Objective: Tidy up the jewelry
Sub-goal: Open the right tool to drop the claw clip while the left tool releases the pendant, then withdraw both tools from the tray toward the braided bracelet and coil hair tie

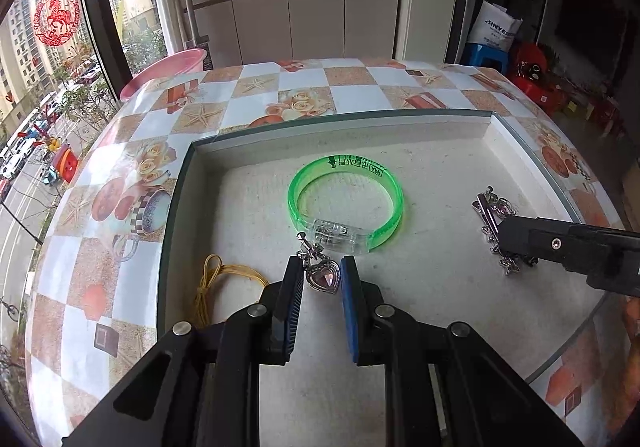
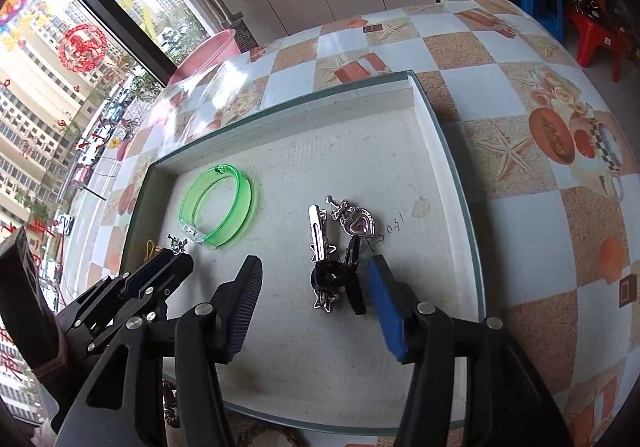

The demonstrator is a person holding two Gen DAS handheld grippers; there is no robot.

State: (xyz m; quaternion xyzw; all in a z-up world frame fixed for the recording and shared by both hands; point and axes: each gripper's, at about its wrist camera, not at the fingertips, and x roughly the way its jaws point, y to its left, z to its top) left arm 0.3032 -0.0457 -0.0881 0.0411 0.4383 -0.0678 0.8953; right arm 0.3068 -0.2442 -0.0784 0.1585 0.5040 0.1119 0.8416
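Left claw (image 1: 322, 275) clenched on a heart pendant (image 1: 322, 275), low centre of the left view, over the white tray (image 1: 400, 119). Right claw (image 2: 316, 279) released, straddling a silver star clip (image 2: 320, 243) whose long axis points straight up-frame; second pendant (image 2: 359, 225) just beyond.

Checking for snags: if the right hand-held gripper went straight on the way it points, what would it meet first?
Probably the silver star hair clip with the black clip beside it, lying between its open jaws on the tray; depth is uncertain.
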